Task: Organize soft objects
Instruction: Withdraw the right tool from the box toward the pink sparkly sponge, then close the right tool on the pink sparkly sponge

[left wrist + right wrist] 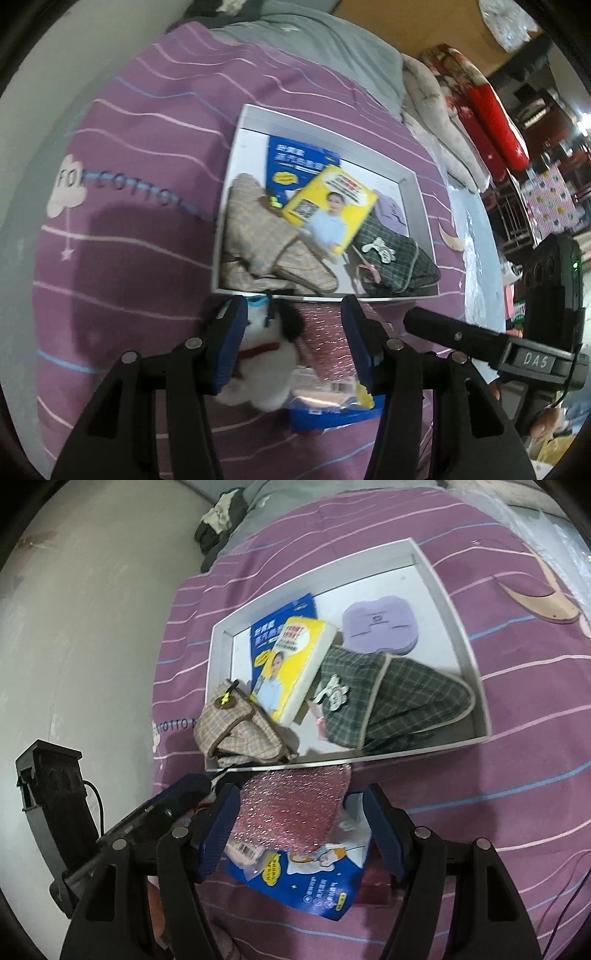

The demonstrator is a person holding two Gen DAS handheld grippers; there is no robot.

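A white tray lies on the purple bed. In it are beige plaid slippers, green plaid slippers, a yellow pack, a blue pack and a purple pad. My left gripper is open around a white plush toy. My right gripper is open around a pink sparkly scrubber lying on a blue packet.
The purple striped bedsheet covers the bed. A grey blanket and red and white bedding lie at the far side. A wall stands on the left. Plastic sheet lies right of the tray.
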